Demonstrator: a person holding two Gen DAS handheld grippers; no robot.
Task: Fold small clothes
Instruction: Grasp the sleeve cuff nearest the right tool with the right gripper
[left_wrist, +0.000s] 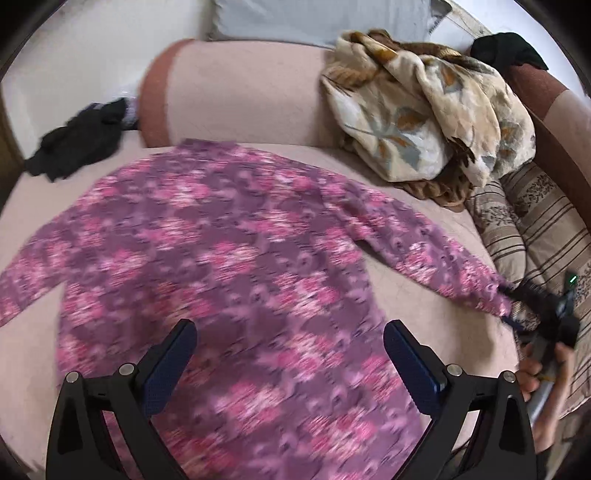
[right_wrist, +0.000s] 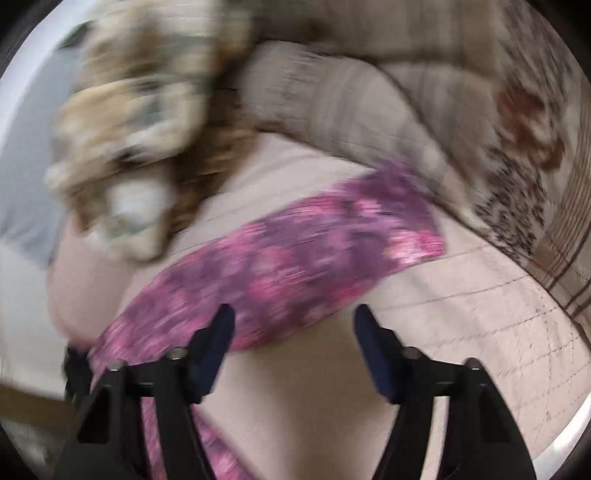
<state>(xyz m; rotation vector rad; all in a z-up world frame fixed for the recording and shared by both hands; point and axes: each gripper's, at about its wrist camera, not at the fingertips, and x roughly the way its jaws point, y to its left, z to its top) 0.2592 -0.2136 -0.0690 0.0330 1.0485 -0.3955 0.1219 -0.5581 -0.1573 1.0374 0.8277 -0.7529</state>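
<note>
A purple and pink flowered long-sleeved top (left_wrist: 221, 266) lies spread flat on the pink sofa seat (left_wrist: 424, 295). My left gripper (left_wrist: 290, 343) is open and empty, hovering over the top's lower body. The right gripper (left_wrist: 554, 317) shows at the far right of the left wrist view, by the end of the top's right sleeve. In the blurred right wrist view my right gripper (right_wrist: 293, 325) is open and empty above the seat, with the sleeve (right_wrist: 295, 266) lying just ahead of its left finger.
A crumpled beige flowered blanket (left_wrist: 424, 110) sits at the back right of the seat. Striped cushions (left_wrist: 535, 229) lie at the right. A black garment (left_wrist: 81, 144) lies at the back left, another black cloth (left_wrist: 509, 48) on the sofa arm.
</note>
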